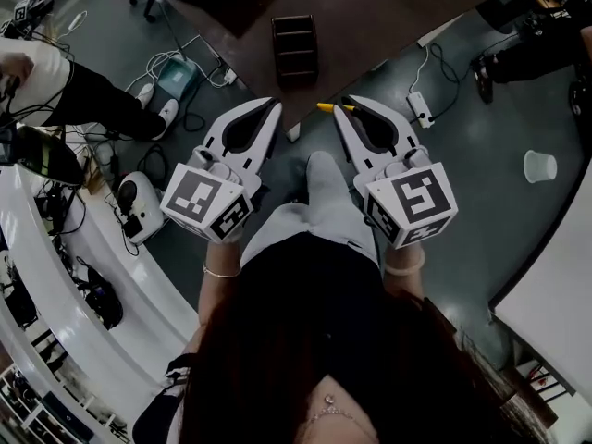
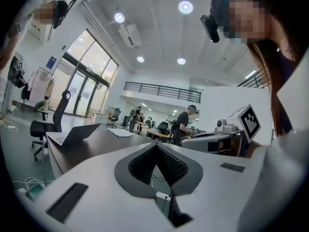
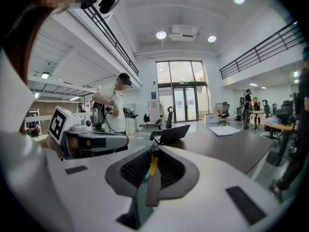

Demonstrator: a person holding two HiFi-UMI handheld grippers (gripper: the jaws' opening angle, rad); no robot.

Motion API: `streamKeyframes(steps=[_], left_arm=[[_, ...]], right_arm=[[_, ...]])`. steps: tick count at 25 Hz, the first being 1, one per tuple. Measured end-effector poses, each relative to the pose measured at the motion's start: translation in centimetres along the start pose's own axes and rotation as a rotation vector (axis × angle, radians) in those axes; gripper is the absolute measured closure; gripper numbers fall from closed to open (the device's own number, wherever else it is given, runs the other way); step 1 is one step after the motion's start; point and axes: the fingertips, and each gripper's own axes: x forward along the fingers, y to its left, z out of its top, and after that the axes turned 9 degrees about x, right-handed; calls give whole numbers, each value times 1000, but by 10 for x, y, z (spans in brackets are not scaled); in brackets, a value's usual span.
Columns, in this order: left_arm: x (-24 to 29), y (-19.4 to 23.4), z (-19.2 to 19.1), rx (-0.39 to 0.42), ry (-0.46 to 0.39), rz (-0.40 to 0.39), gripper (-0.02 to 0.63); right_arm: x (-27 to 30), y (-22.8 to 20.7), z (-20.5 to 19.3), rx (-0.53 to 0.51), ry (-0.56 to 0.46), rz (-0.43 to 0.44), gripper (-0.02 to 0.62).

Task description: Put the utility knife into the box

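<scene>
My right gripper is shut on the utility knife, whose yellow end sticks out to the left of the tips. In the right gripper view the knife, yellow and grey, stands clamped between the ribbed pads of that gripper. My left gripper is shut with nothing in it, its pads meeting at the tip. Both grippers hover side by side near the front edge of the dark table. The dark box sits on that table just beyond them.
A laptop lies open on the table. On the floor are a power strip, cables and a paper cup. A white curved desk runs at the left, a white surface at the right. Another person stands far left.
</scene>
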Motion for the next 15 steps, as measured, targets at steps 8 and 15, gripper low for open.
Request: streamKeyframes(steps=[8,15], left_arm=[[59,36,4,-16,-12,73,606],[88,65,8,-23,-19,149,606]], right_arm=[[49,-54,22,-15,25,72,545],[92,-87,38,-11,43,139,545]])
